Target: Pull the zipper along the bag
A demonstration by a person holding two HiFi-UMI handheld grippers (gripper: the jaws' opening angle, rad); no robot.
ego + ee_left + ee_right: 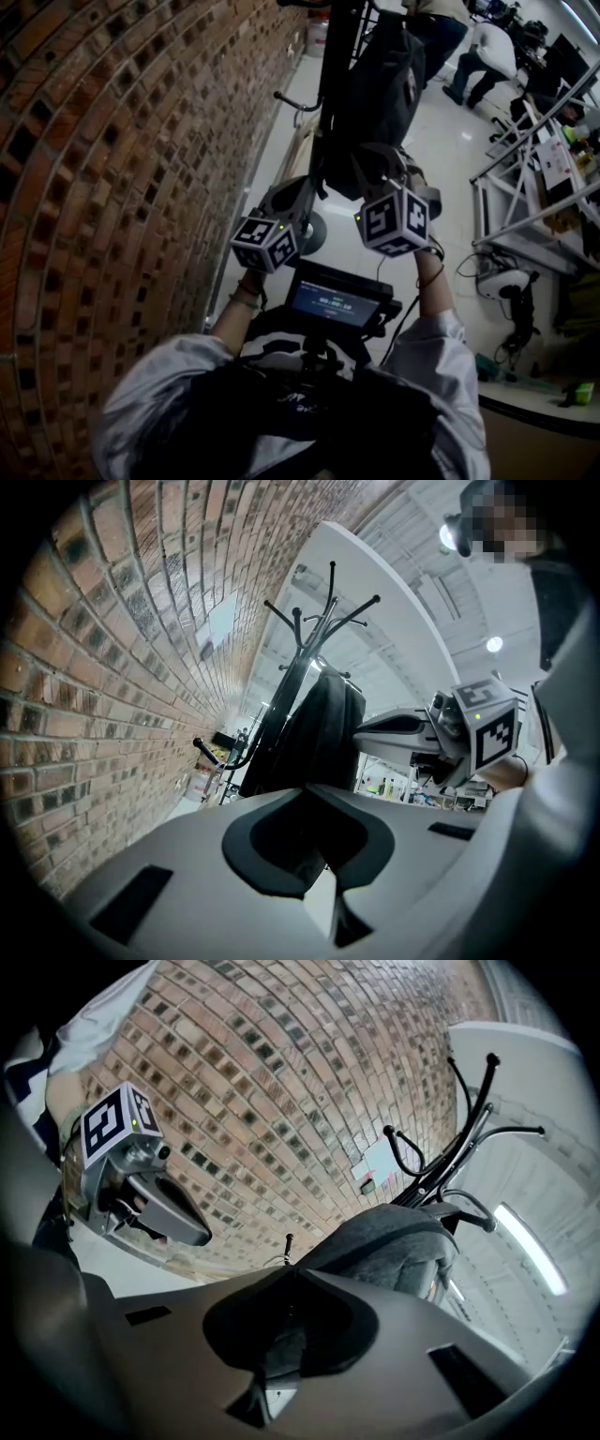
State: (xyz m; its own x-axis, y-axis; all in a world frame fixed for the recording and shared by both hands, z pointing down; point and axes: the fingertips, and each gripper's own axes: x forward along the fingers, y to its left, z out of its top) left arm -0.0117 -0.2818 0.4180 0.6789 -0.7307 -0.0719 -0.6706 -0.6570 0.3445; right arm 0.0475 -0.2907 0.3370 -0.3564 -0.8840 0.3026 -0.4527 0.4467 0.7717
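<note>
brick wall (112, 187): fills the left of the head view, curved by the lens.
coat rack (331, 621): dark pole w/ hooks, just beside the wall. Looks free-standing, so prob. sways or tips if hauled on.
bag (380, 89): dark backpack hung on the rack, straight ahead of the person, lower end toward them.
left gripper (314, 791): at the bag's lower edge. Jaws closed together w/ a fold of dark bag fabric pinched btwn them; judged to be the anchor.
right gripper (296, 1277): alongside, also at the lower end. Jaws closed on grey bag cloth; can't tell if the pull tab is in there.
zipper: not resolvable in any view; presumably on the seam near the two grippers.
step in hand (judged): brace w/ left, draw slider w/ right.
doing it well: hold fabric taut along the track; pull in line w/ the teeth, not outward. Go steady, no jerks, else the slider may jam or the rack swing. Anchor close to the slider.
</note>
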